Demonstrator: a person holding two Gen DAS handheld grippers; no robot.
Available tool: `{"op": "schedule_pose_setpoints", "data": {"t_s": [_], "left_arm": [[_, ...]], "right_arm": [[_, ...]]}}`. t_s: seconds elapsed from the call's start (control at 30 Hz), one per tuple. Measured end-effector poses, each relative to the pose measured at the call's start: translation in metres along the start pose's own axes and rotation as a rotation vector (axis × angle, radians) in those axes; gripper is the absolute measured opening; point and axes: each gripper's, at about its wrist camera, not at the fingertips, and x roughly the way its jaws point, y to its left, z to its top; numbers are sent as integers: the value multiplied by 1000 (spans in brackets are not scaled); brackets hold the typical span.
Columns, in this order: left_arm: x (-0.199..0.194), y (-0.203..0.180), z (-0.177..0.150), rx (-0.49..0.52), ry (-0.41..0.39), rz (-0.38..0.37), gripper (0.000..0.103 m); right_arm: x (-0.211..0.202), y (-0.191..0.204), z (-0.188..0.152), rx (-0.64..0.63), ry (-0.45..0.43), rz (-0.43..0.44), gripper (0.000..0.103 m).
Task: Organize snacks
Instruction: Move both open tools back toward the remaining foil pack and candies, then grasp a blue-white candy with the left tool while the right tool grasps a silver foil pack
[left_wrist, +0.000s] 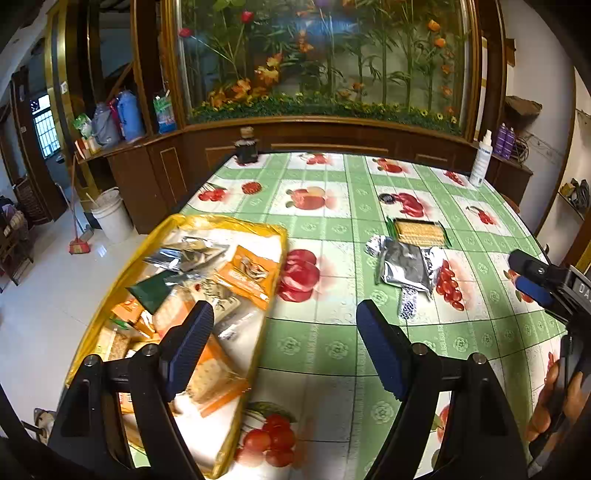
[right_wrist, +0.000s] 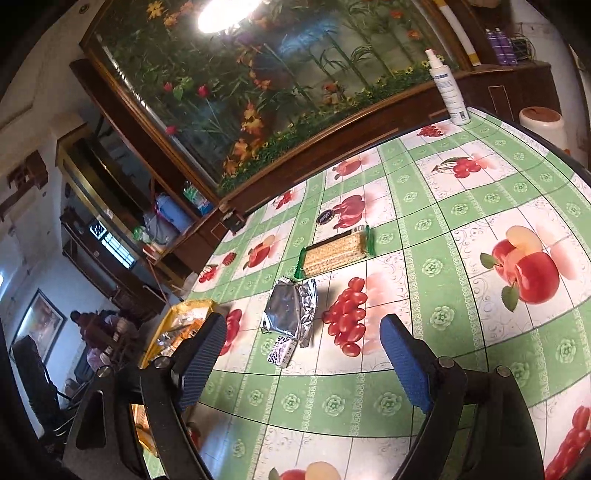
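So the snacks are split in two spots: most of them sit piled in a yellow bag (left_wrist: 122, 266) lying open at the left edge of the tabletop (left_wrist: 325, 332), full of orange packets, crackers and a couple of foil ones. Out in the middle of the green fruit-print cloth there's a silver foil pack (right_wrist: 291, 310), a clear-wrapped cracker pack with green ends (right_wrist: 336, 253) just behind it, and a small black-and-white speckled packet (right_wrist: 282, 352) touching the foil pack's near edge. Left tongs (left_wrist: 284, 343) hang over the bag's right edge, spread wide with nothing between them. Right tongs (right_wrist: 303, 354) are spread wide too, empty, hovering near the speckled packet. Further back, a white spray bottle (right_wrist: 448, 92) stands at the far right edge of the tabletop and a dark little bottle (left_wrist: 246, 146) at the far left, with a big flower display behind.
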Motion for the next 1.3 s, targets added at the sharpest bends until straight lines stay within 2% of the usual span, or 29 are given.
{"op": "schedule_pose_setpoints", "data": {"t_s": [0.17,0.4,0.53,0.67,0.8,0.83,0.87,0.93,1.0,1.1,1.17,1.3], "left_arm": [[11,-10,-2,14,41,-23,80],[25,-9,-6,10,87,-34,80],[35,-10,-7,3,114,-46,80],[45,-15,-8,-2,151,-63,80],[52,-22,-7,7,171,-71,80],[54,-24,-6,10,173,-75,80],[55,-28,-5,19,176,-85,80],[59,-38,-2,32,182,-112,80],[62,-49,3,50,184,-149,80],[70,-74,8,108,194,-206,80],[80,-92,8,155,214,-209,80],[100,-112,3,195,257,-182,80]], "right_arm": [[36,25,5,-139,74,-7,87],[95,79,11,-533,162,-30,87],[124,89,14,-679,217,-55,87],[154,95,5,-801,325,-29,88],[180,90,-9,-896,391,-136,84],[183,85,-12,-894,406,-155,70],[179,79,-8,-846,409,-125,61],[170,68,-1,-761,415,-99,60],[154,55,5,-694,378,-101,60],[122,31,18,-526,317,-56,60],[94,11,28,-403,264,-15,60],[52,-10,30,-280,195,26,60]]}}
